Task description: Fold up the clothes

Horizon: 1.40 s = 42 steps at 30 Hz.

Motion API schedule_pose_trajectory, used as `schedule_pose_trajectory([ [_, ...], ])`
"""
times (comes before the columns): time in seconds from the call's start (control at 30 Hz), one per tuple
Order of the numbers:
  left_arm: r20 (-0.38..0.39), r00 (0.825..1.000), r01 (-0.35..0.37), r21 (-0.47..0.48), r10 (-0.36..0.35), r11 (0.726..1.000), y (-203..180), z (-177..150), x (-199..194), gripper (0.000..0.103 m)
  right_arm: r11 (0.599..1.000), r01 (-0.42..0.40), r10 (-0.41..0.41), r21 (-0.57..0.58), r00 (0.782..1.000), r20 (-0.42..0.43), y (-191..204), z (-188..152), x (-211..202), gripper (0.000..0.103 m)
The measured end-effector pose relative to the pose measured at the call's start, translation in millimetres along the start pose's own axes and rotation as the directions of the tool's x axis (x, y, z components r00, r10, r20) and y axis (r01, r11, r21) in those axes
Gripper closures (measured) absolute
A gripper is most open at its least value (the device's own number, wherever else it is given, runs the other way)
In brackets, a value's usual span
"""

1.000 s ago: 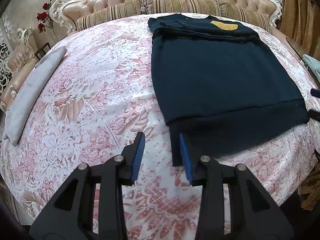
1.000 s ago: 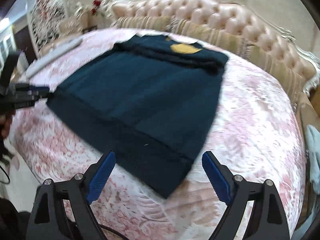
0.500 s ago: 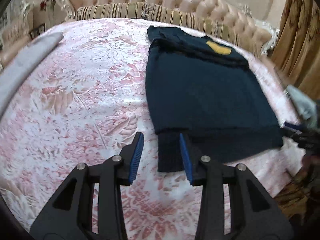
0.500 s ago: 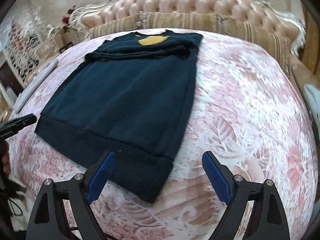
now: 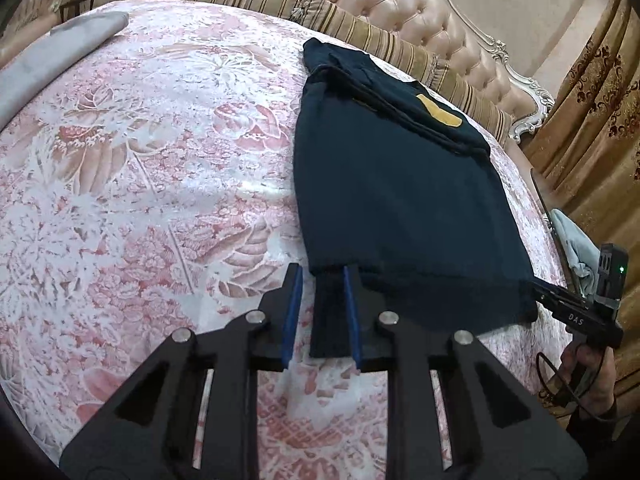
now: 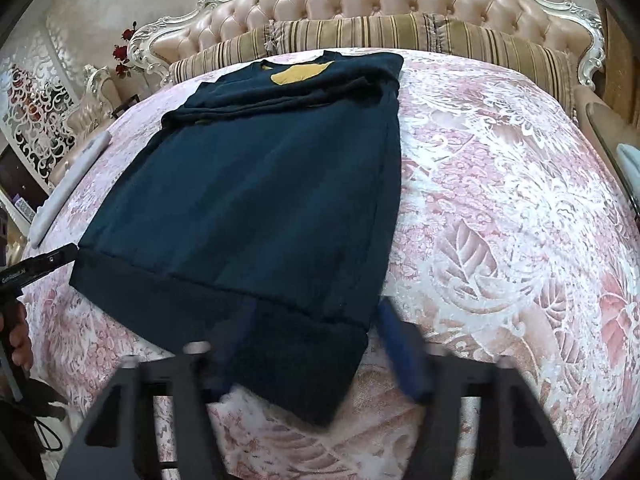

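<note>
**Two hem corners, two uneven bites**

The dark blue sweatshirt (image 6: 256, 200) lies flat on the pink floral bedspread (image 5: 140, 200), collar end far toward the tufted headboard (image 6: 400, 4), its sleeves folded across the chest below a yellow neck patch (image 6: 300, 73). The ribbed hem (image 6: 224, 320) is the near edge.

The left gripper (image 5: 320, 312) straddles the hem's near-left corner with its blue pads narrowed round the cloth but not visibly pressed shut, so the fabric sits between them unclamped. The right gripper (image 6: 316, 344) is motion-blurred, jaws spread wide either side of the hem's near-right corner.

Risks, as I judge them:
- The left pads hold only a narrow strip of ribbing; if they close on the top layer alone, the hem would peel apart when lifted and the lower layer drag.
- The right jaws are wide and moving; closing late or off the corner would leave one side lifting without the other, skewing any fold.
- A tug on the hem could pull the sleeves out of their fold.
- Pads dipping low may pinch the bedspread along with the garment.
</note>
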<state>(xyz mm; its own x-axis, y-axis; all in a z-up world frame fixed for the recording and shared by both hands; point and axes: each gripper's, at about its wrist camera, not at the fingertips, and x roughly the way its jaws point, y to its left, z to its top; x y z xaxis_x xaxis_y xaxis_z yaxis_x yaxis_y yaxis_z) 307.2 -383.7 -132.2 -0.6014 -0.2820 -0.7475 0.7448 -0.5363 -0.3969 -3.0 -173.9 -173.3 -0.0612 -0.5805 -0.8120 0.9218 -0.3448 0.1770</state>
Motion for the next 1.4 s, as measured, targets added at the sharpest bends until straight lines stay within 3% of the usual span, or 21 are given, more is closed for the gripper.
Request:
schedule_pose_trajectory([
  [0.13, -0.037, 0.999, 0.012, 0.002, -0.012, 1.000, -2, -1, 9, 0.077, 1.000, 0.016, -0.016, -0.016, 1.000, 0.002, -1, 3, -3, 0.076],
  [0.17, -0.034, 0.999, 0.019, 0.007, -0.019, 1.000, -2, -2, 8, 0.077, 1.000, 0.014, -0.014, -0.015, 1.000, -0.001, -2, 3, -3, 0.077],
  [0.2, -0.033, 0.999, 0.024, 0.012, -0.024, 1.000, -3, -2, 8, 0.087, 1.000, 0.013, -0.013, -0.014, 1.000, -0.006, -4, 3, -4, 0.077],
  [0.3, -0.038, 0.999, 0.013, 0.029, -0.012, 0.999, -5, -3, 6, 0.092, 0.998, 0.051, -0.051, -0.049, 0.999, -0.007, 1, 2, -5, 0.078],
  [0.37, -0.046, 0.999, 0.022, 0.017, -0.022, 1.000, -2, -3, 6, 0.091, 0.996, 0.065, -0.066, -0.056, 0.998, -0.007, 2, -1, -6, 0.078],
  [0.47, -0.052, 0.999, 0.017, 0.021, -0.016, 1.000, 0, -4, 5, 0.081, 0.997, 0.060, -0.061, -0.050, 0.998, -0.014, -1, 0, -6, 0.077],
  [0.53, -0.039, 0.999, 0.000, 0.039, 0.001, 0.999, -2, -1, -4, 0.063, 0.996, 0.070, -0.071, -0.049, 0.997, -0.020, -1, 3, -9, 0.068],
  [0.57, -0.029, 1.000, -0.008, 0.050, 0.009, 0.999, -2, 1, -9, 0.059, 0.994, 0.086, -0.087, -0.061, 0.996, -0.018, -1, 5, -13, 0.063],
  [0.63, 0.041, 0.999, -0.018, 0.090, 0.014, 0.996, -2, 14, -29, 0.051, 0.991, 0.104, -0.102, -0.080, 0.994, 0.032, -7, 16, -28, 0.030],
  [0.7, 0.115, 0.993, -0.049, 0.156, 0.031, 0.987, -7, 36, -34, 0.050, 0.988, 0.125, -0.116, -0.094, 0.988, 0.099, -16, 33, -41, 0.017],
  [0.8, 0.200, 0.980, -0.053, 0.255, 0.001, 0.965, -15, 79, -17, 0.047, 0.984, 0.154, -0.138, -0.089, 0.977, 0.164, -31, 73, -34, 0.017],
  [0.87, 0.172, 0.984, -0.105, 0.307, 0.053, 0.946, -21, 109, 19, 0.047, 0.983, 0.160, -0.143, -0.086, 0.974, 0.173, -41, 102, -15, 0.017],
  [0.97, 0.104, 0.992, -0.112, 0.384, 0.077, 0.916, -26, 140, 69, 0.047, 0.980, 0.174, -0.160, -0.095, 0.977, 0.145, -51, 134, 20, 0.017],
  [1.0, 0.080, 0.993, -0.113, 0.391, 0.088, 0.913, -25, 148, 81, 0.048, 0.979, 0.179, -0.165, -0.099, 0.977, 0.134, -55, 145, 32, 0.017],
  [1.07, 0.054, 0.993, -0.117, 0.413, 0.104, 0.903, -23, 158, 98, 0.062, 0.979, 0.181, -0.169, -0.099, 0.979, 0.115, -62, 155, 47, 0.017],
  [1.13, 0.029, 0.990, -0.140, 0.414, 0.140, 0.899, -23, 165, 113, 0.065, 0.979, 0.171, -0.160, -0.115, 0.982, 0.096, -65, 162, 61, 0.017],
  [1.4, -0.008, 0.994, -0.095, 0.351, 0.105, 0.932, -14, 173, 125, 0.084, 0.969, 0.213, -0.202, -0.127, 0.975, 0.090, -75, 177, 77, 0.017],
])
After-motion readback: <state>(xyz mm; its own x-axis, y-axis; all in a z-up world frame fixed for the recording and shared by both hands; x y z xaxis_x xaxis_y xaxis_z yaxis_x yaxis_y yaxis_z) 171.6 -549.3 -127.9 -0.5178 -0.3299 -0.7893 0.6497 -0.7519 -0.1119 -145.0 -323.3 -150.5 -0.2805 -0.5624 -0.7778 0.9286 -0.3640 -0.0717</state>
